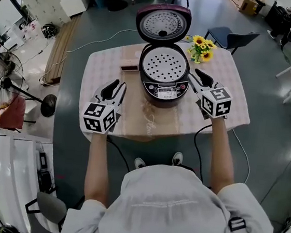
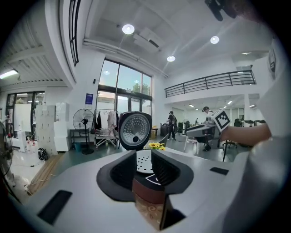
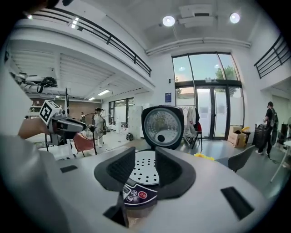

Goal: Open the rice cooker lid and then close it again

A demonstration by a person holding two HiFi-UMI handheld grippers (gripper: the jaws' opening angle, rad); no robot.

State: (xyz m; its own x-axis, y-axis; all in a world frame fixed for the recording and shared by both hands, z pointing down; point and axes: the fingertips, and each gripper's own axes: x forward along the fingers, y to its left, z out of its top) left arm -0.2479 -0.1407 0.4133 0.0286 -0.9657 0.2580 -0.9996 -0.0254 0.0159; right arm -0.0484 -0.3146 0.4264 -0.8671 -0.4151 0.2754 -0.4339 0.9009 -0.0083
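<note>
Both grippers hover empty with jaws partly apart: the left gripper is over the near left of the table, and the right gripper is close beside the cooker's right flank. Mid-table on a brown mat stands the rice cooker, its lid swung fully up and back and a perforated plate showing inside. Yellow flowers lie behind it to the right.

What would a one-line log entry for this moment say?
lid: open, upright | left gripper: open, empty | right gripper: open, empty
</note>
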